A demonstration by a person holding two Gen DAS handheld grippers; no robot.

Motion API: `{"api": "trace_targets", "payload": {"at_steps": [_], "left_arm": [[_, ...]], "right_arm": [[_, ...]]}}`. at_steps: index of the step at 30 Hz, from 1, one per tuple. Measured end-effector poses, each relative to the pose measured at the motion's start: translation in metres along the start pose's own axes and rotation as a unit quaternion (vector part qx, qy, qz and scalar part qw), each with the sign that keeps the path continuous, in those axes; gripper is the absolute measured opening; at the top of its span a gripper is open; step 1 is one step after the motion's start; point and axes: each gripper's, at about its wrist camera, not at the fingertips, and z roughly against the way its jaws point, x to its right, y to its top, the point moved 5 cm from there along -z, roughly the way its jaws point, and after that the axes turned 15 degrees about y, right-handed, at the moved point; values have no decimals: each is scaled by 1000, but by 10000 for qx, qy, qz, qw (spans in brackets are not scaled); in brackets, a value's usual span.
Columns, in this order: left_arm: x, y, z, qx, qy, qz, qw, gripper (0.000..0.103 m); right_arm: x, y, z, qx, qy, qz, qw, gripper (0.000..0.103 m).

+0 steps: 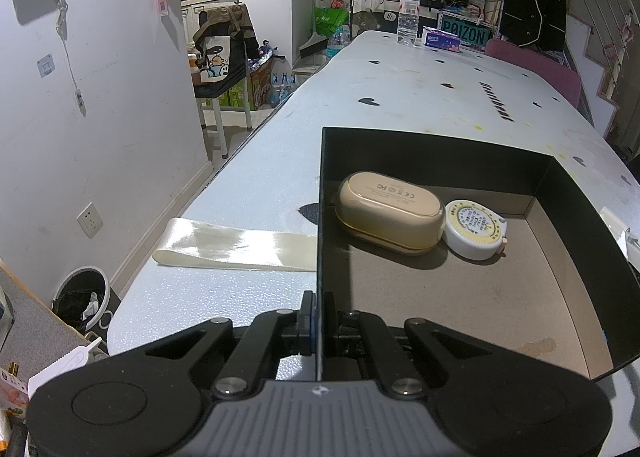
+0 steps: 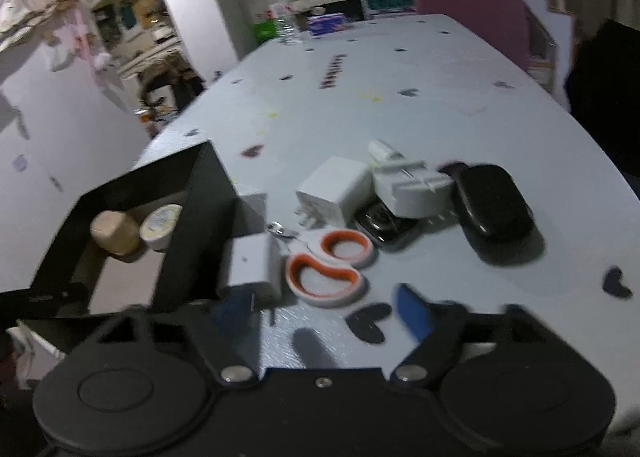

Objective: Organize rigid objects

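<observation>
Lying already in the black box (image 1: 440,153), at its far left corner: a beige case (image 1: 390,213) flat side up, with a round tape measure (image 1: 474,229) touching its right end. Waiting outside, just beside the box's right wall on the tabletop (image 2: 400,77): a white charger (image 2: 254,265), orange-handled scissors (image 2: 328,265), a second white plug (image 2: 334,193), a white clip-like piece (image 2: 408,185) lying on a dark flat item (image 2: 384,227), and a black case (image 2: 494,205).

Left gripper (image 1: 319,321): jaws clamped on the box's left wall, one inside, one outside. Right gripper (image 2: 324,313): jaws wide apart and empty, low over the tabletop with the charger just ahead of the left one.

Likely trouble from here:
- Crowding. Charger pressed against the box wall with the scissors touching its other side, so probably little room for a jaw on either flank; could nudge the scissors or pinch two things at once.
- Charger prongs pointing toward the gripper; could twist out of an off-centre grip.
- Thin box wall; might flex or tip under the left clamp if bumped, sliding the case and tape measure.
- Right view blurred, so exact alignment hard to judge.
- Ribbon (image 1: 236,245) beside the box, possibly under it; could drag along if the box shifts.
</observation>
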Motion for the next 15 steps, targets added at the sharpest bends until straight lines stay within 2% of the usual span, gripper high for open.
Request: {"api": "trace_targets", "payload": {"at_steps": [3, 9, 15], "left_arm": [[0, 0, 0, -1, -1, 1, 10000, 2], [0, 0, 0, -1, 1, 0, 10000, 2], [0, 0, 0, 0, 2, -5, 10000, 2]], "right_arm": [[-3, 5, -2, -83, 382, 50, 9992, 52], [-6, 22, -16, -243, 779, -38, 9967, 50], [6, 43, -46, -721, 1090, -663, 9892, 41]]}}
